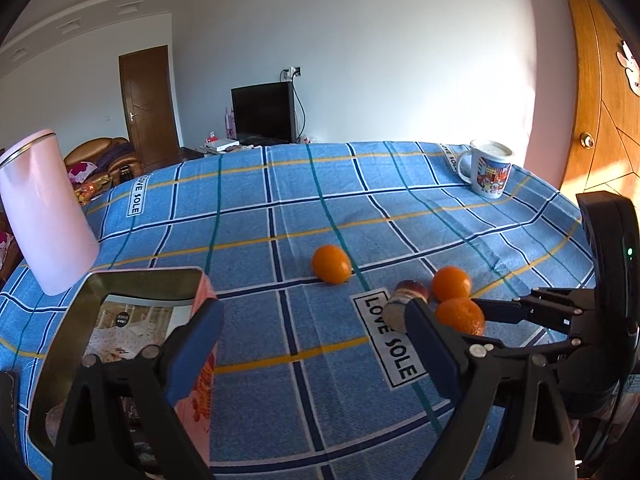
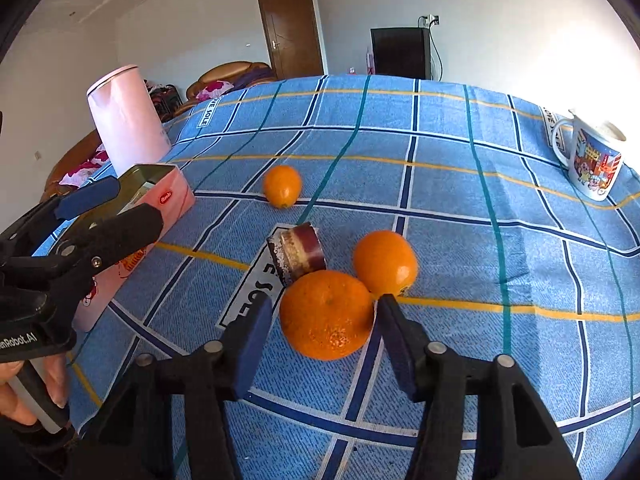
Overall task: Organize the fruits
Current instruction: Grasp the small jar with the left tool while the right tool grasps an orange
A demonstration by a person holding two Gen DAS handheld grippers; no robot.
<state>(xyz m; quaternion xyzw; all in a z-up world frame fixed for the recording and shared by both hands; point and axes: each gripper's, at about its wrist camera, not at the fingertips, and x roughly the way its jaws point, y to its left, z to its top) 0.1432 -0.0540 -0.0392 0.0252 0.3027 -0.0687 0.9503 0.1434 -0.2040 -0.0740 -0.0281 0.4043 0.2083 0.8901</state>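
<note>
Three oranges lie on the blue checked cloth (image 2: 440, 184). The nearest orange (image 2: 326, 314) rests on the cloth between the fingers of my right gripper (image 2: 323, 308), whose pads lie against its two sides. A second orange (image 2: 385, 262) touches it from behind, and a third orange (image 2: 282, 186) lies alone farther back. An open pink tin box (image 1: 140, 300) stands at the left. My left gripper (image 1: 312, 312) hangs open beside it, left finger over the tin's near corner, nothing between the jaws. In the left wrist view the gripped orange (image 1: 460, 316) is half hidden by my right finger.
A small dark-red can (image 2: 298, 254) lies on its side against the oranges. A pink cylindrical jug (image 2: 124, 120) stands behind the tin. A printed mug (image 2: 592, 160) sits at the far right corner. A hand (image 2: 24, 392) holds the left gripper's handle.
</note>
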